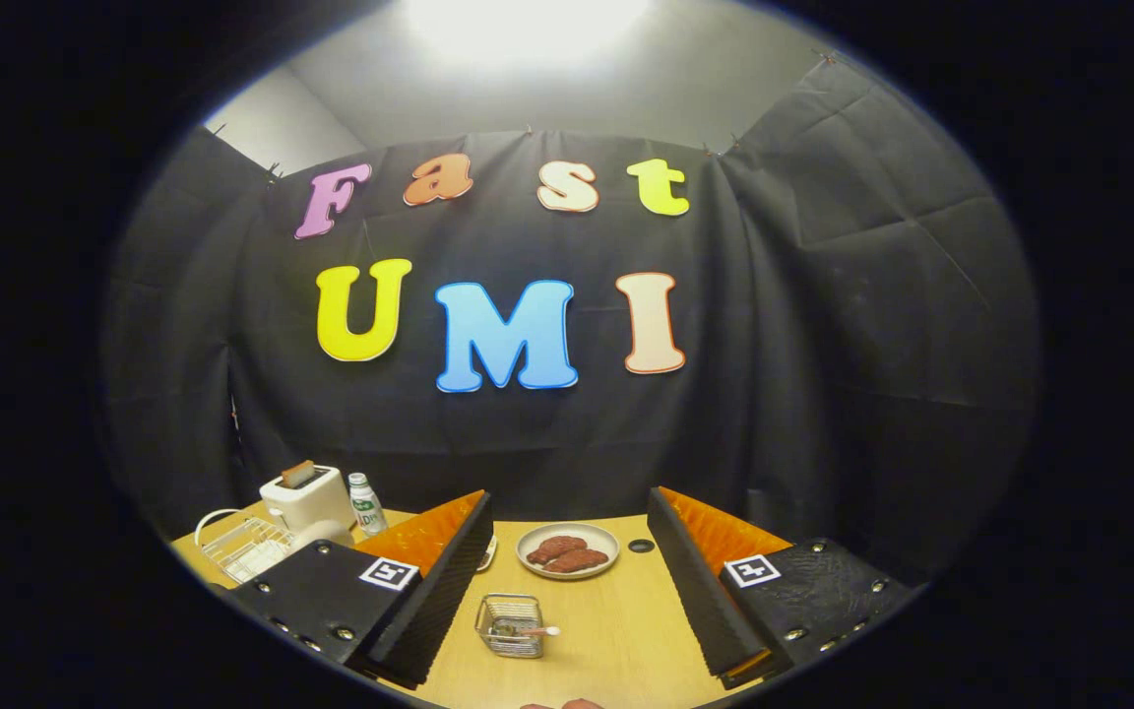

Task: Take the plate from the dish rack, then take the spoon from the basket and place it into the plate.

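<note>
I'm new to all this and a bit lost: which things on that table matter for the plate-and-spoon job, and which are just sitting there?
For the job: dish rack, wire basket holding the spoon, and the open gripper with the basket between its fingers.

Just lying about: toaster, small bottle, dish of brown food, table.

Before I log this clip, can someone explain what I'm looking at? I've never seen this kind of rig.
No robot arm here: a person carries handheld tongs, and the camera rides on them, looking forward along the two fingers. The fingers stand wide apart, holding nothing. Between them on the wooden table sits a small wire basket with a spoon in it; beyond it, a plate with two brown pieces of food. Past the left finger are a white dish rack, a toaster and a small bottle.
</note>
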